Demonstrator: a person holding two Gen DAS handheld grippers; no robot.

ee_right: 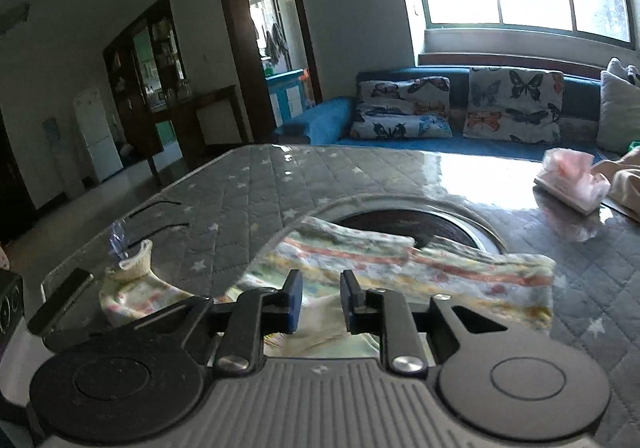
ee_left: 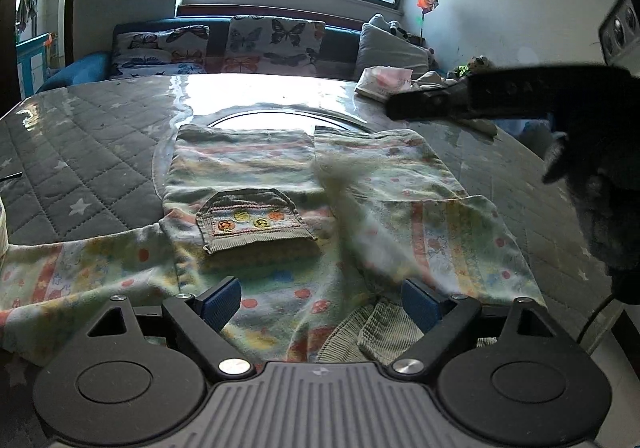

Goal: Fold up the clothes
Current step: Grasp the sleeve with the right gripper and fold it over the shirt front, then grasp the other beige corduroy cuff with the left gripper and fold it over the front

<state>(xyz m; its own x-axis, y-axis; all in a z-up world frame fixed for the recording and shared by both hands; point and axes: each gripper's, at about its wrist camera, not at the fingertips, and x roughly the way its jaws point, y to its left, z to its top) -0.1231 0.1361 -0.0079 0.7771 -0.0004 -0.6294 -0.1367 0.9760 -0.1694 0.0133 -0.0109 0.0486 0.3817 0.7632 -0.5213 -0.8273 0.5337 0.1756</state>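
Kids' printed garment (ee_left: 280, 176) lies flat on quilted table (ee_left: 80, 168), sleeves partly folded in; left gripper (ee_left: 320, 304) hovers over its hem w/ jaws wide, right gripper (ee_right: 318, 302) jaws slightly apart, nothing pinched, likely btwn folds

Left gripper (ee_left: 322, 306) at 6 o'clock in its own view, jaws wide apart, nothing pinched. Right gripper (ee_right: 320, 306) at 6 o'clock, jaws narrowly parted, pointing slightly down.

Butterfly cushions (ee_left: 276, 44) line a blue sofa (ee_right: 320, 124) beyond the quilted table (ee_left: 80, 152).
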